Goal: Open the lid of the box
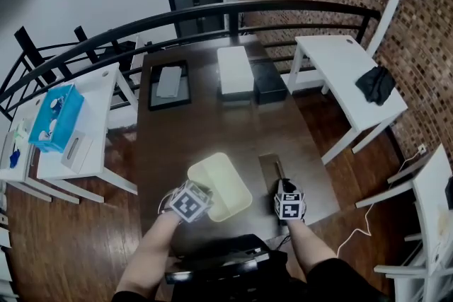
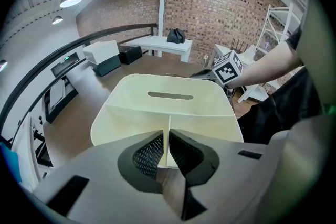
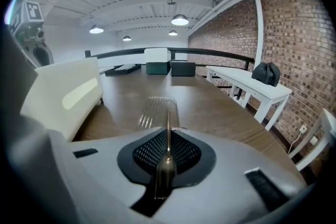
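A cream plastic box (image 1: 221, 186) with a slot handle (image 2: 169, 95) sits near the table's front edge. My left gripper (image 1: 200, 196) is at its near left side, shut on a thin cream wall of the box (image 2: 167, 139). To the box's right a clear ribbed lid (image 1: 272, 172) lies low over the dark table. My right gripper (image 1: 284, 189) is shut on the near edge of that lid (image 3: 156, 113), which runs forward from between the pads (image 3: 181, 152). In the right gripper view the box (image 3: 65, 94) stands at the left, apart from the lid.
At the far end of the brown table (image 1: 212, 131) stand a white box (image 1: 235, 71), a dark box (image 1: 270, 87) and a black tray (image 1: 168, 85). White desks flank the table, one with a blue bin (image 1: 56, 117), one with a black bag (image 1: 375, 85). A black railing (image 1: 212, 18) runs behind.
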Action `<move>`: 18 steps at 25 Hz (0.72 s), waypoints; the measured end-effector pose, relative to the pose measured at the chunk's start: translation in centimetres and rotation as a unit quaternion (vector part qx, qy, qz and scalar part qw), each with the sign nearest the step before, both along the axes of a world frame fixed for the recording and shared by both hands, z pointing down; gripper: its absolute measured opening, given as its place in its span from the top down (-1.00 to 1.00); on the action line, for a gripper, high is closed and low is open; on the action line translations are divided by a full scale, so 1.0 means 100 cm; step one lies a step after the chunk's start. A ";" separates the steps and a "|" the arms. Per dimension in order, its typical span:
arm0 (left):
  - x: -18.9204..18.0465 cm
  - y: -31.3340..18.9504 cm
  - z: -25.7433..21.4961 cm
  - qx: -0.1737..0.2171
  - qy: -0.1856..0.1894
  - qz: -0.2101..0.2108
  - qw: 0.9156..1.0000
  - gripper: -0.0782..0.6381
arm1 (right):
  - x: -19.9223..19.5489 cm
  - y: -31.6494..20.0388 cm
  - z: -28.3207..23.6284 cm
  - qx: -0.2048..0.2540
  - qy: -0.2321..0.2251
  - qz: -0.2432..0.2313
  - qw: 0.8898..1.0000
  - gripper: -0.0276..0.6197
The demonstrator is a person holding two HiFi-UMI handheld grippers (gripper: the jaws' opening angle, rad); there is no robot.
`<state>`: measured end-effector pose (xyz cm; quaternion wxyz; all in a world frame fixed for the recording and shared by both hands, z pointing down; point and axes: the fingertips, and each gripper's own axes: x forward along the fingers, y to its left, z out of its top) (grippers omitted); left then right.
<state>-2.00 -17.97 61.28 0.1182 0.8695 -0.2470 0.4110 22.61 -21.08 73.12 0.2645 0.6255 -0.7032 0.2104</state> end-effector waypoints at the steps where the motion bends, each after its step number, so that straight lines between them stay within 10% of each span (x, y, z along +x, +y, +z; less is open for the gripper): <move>1: 0.000 0.001 0.002 -0.003 0.003 0.001 1.000 0.71 | 0.001 0.001 -0.004 0.004 -0.007 0.002 1.000 0.83; 12: -0.005 -0.004 -0.001 0.050 0.035 -0.007 0.998 0.68 | 0.007 -0.004 -0.162 0.184 -0.099 0.021 0.978 0.91; 18: -0.008 -0.002 -0.016 0.075 0.126 -0.022 0.989 0.68 | -0.020 0.001 -0.245 0.265 -0.130 -0.004 0.956 0.91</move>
